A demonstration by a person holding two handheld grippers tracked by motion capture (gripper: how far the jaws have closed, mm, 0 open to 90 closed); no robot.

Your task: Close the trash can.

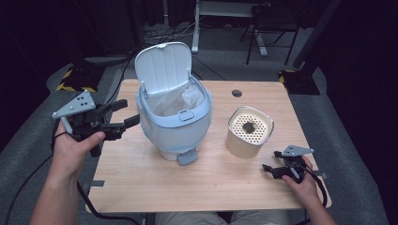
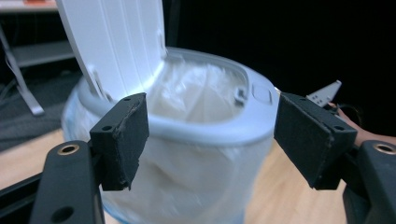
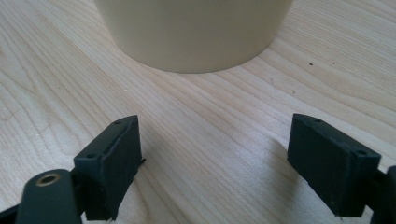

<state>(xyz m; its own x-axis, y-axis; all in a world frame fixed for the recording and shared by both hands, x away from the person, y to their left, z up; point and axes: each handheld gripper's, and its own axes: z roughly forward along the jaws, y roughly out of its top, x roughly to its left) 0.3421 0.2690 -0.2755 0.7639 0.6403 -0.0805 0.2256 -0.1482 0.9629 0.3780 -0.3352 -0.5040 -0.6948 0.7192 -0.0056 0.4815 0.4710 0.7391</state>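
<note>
Left gripper (image 2: 210, 135) fingers, wide and empty, before the lidded bin (image 1: 173, 117) at frame centre — careless approach could topple it; right gripper (image 3: 215, 163) fingers likewise agape, empty.

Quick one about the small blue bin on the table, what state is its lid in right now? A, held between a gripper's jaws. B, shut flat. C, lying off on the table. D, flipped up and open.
D: the lid stands upright at the back of the bin, hinged open, with the white liner bag showing inside.
</note>
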